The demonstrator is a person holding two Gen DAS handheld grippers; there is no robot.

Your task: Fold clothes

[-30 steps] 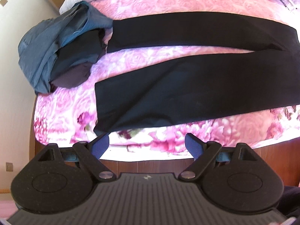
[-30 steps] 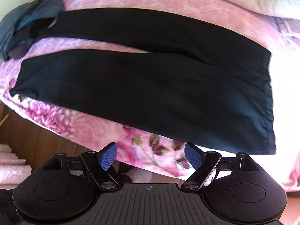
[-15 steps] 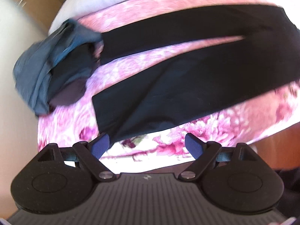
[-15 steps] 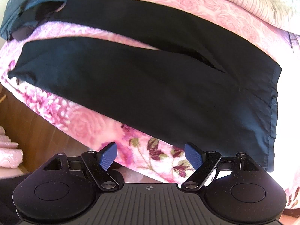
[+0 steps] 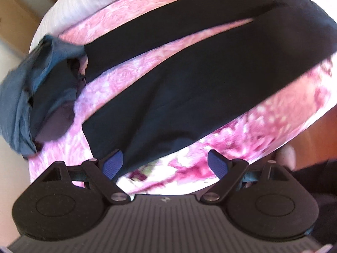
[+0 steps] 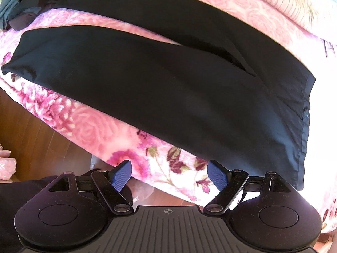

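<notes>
Above the near edge of the bed, my left gripper (image 5: 165, 164) hung with its jaws spread wide and nothing between them, its blue pads (image 5: 112, 163) just over the hem of the nearer trouser leg. My right gripper (image 6: 169, 174) was equally wide and empty, poised over the pink floral blanket (image 6: 90, 130) below the waist end. The black trousers (image 6: 168, 88) lay flat on the blanket, their long axis running across the bed, hems toward my left, waistband toward my right. Grey-blue clothes (image 5: 23, 88) sat crumpled beside the far hem.
</notes>
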